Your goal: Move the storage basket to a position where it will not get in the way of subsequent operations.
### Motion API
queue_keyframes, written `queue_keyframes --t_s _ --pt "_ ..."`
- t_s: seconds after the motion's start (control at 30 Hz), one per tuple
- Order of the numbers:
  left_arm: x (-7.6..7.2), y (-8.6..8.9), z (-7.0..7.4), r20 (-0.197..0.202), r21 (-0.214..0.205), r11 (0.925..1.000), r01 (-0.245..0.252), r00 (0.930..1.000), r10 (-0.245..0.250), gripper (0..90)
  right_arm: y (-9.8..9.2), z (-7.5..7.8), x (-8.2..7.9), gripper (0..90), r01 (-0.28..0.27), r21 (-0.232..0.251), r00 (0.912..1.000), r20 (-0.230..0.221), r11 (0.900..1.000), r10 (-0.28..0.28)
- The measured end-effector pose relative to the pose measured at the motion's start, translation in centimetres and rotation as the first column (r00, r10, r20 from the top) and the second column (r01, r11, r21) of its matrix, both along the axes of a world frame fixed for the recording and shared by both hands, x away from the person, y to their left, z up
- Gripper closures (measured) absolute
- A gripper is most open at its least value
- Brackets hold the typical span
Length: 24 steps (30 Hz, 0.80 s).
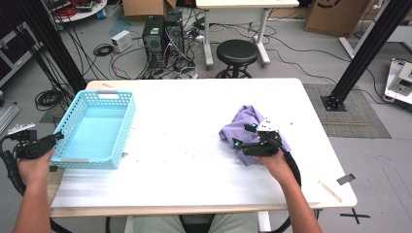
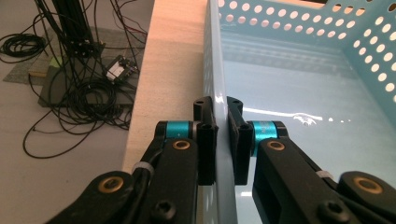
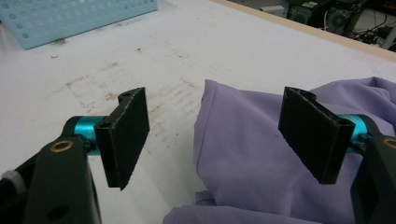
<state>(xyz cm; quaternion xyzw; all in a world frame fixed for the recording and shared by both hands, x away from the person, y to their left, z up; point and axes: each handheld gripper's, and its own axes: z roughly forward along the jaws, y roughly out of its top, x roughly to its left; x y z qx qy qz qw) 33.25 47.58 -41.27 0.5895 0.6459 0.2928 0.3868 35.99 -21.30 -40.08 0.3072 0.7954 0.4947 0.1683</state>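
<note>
A light blue perforated basket (image 1: 97, 127) stands at the table's left side. My left gripper (image 1: 57, 137) comes in from the left edge and is shut on the basket's near left wall (image 2: 215, 56); in the left gripper view, the gripper (image 2: 221, 112) has one jaw outside the wall and one inside. A crumpled purple cloth (image 1: 243, 120) lies right of centre on the white table (image 1: 184, 107). My right gripper (image 1: 243, 136) hovers at the cloth's near edge. In the right gripper view, the gripper (image 3: 217, 130) is wide open over the cloth (image 3: 243, 158), gripping nothing.
The basket (image 3: 70, 18) is empty inside. A wooden stick (image 1: 330, 190) and a dark tape piece (image 1: 345, 178) lie at the table's near right corner. Beyond the far edge are a black stool (image 1: 236, 54), computer towers (image 1: 163, 36) and cables.
</note>
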Motion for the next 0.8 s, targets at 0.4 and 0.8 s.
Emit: queue_keyframes --t_s 0.4,0.8 --pt "-0.15 -0.19 -0.02 0.010 -0.021 0.9997 -0.014 0.9999 0.014 84.3 -0.46 0.09 -0.14 24.8 0.007 0.001 1.0000 0.001 1.0000 -0.007" --pt "-0.30 -0.37 0.16 0.052 -0.020 0.9991 -0.038 0.9979 0.039 54.5 -0.90 0.12 -0.16 24.8 0.016 0.000 0.9999 0.002 0.9999 -0.016"
